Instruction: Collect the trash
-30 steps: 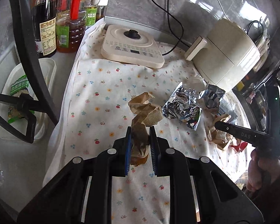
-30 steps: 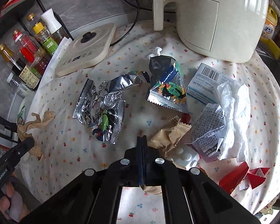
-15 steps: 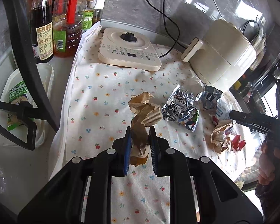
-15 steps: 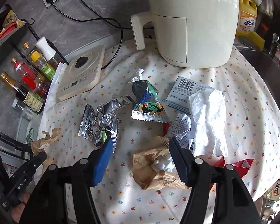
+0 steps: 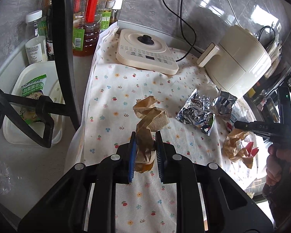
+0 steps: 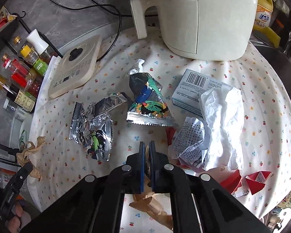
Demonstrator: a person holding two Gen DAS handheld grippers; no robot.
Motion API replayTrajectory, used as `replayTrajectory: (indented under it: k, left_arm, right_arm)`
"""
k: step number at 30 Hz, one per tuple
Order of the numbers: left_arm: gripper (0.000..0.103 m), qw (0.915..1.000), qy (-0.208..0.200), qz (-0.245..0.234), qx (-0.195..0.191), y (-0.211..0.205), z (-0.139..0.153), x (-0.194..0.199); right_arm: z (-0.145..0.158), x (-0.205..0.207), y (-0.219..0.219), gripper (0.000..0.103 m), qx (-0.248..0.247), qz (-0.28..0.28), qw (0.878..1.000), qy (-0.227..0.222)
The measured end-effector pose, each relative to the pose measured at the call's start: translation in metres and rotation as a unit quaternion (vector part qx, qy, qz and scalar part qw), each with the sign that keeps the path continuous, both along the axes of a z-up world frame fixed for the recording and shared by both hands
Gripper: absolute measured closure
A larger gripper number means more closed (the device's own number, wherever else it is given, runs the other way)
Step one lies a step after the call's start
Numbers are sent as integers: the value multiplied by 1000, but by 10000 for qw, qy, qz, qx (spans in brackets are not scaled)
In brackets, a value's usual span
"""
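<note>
1. The left gripper (image 5: pixel 145 147), black with blue pads, is pinching a crumpled strip of brown paper (image 5: pixel 145 134). The strip rises from between the pads and ends in a wad with a beige ribbed paper cup (image 5: pixel 158 122) attached.
2. The brown strip hangs above the white floral-print cloth (image 5: pixel 126 89) that covers the counter.
3. The right gripper (image 6: pixel 147 151), same build, has its pads pressed nearly together on a second piece of crumpled brown paper (image 6: pixel 152 203). Most of that piece shows below the pads, between the gripper's arms.
4. In the left wrist view, this second piece appears as a brown wad (image 5: pixel 236 147) hanging from the right gripper's tip, beside red paper scraps (image 5: pixel 251 148).
5. Loose trash on the cloth:
   - a flattened silver foil wrapper (image 6: pixel 93 128), left of centre;
   - a silver snack bag with green and blue print (image 6: pixel 147 103), at centre;
   - a pale blue carton with a barcode (image 6: pixel 196 89), right of the bag;
   - a crumpled white tissue (image 6: pixel 223 124), overlapping the carton;
   - a crumpled white sheet with dark print (image 6: pixel 190 141), touching the tissue;
   - folded red paper pieces (image 6: pixel 259 178), near the cloth's edge.
6. Appliances on the cloth: a cream air fryer (image 6: pixel 203 15) and a flat cream induction cooker (image 6: pixel 75 66).
7. Sauce and oil bottles (image 5: pixel 87 17) stand beside the cloth, next to a white plastic tray (image 5: pixel 29 104).
</note>
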State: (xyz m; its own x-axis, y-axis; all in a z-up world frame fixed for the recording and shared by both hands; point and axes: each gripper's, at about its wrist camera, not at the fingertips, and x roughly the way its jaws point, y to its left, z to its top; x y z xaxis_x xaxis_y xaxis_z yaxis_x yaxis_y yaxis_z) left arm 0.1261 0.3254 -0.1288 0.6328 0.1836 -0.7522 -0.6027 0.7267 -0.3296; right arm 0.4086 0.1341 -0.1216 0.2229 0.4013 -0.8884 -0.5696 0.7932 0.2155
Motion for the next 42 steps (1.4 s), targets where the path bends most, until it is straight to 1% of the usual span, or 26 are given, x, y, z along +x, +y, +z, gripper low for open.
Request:
replayTrajectory:
  k: [2,7,11,17,20,22,25,31,36,39,42]
  left_arm:
    - [85,10000,-14,-19,25,-1,3,0]
    - [85,9998,-106,-178,79,-6,12,5]
    - [85,9988,-198,-436,135,-11,20,13]
    - [85,9947,-322,-968,140,-21,25,28]
    - [85,9902,-373,-1339,126,-31,23,40]
    - [85,9858,-381,-1631,136,-41,22,50]
    - [85,9763,-384,-2127,120,-61,21,68]
    - [85,9523,-482,-3011,87,-116,24,101]
    - [85,9272,-505,-3711,45,-177,25,120]
    - [85,9114,-478,-4086,82,-217,24,126]
    - [85,8989,-426,-4359,131,-258,21,130]
  right_arm:
    - [9,-1,-3,98,346,3,9993,109]
    - [35,-5,-11,99,869,-75,9962,78]
    - [57,-13,-22,99,1105,-149,9937,-63]
    - [79,-35,-46,99,1145,-421,9916,-428]
    - [84,-50,-60,99,931,-667,9908,-716]
    - [85,-61,-72,99,745,-846,9895,-899]
    - [82,-75,-98,99,577,-1188,9867,-945]
    - [75,-100,-162,99,311,-1931,9755,-1009]
    - [72,-116,-224,99,229,-2564,9610,-1010]
    - [69,-127,-259,98,187,-2859,9526,-1024]
    - [62,-137,-297,98,175,-3117,9449,-981]
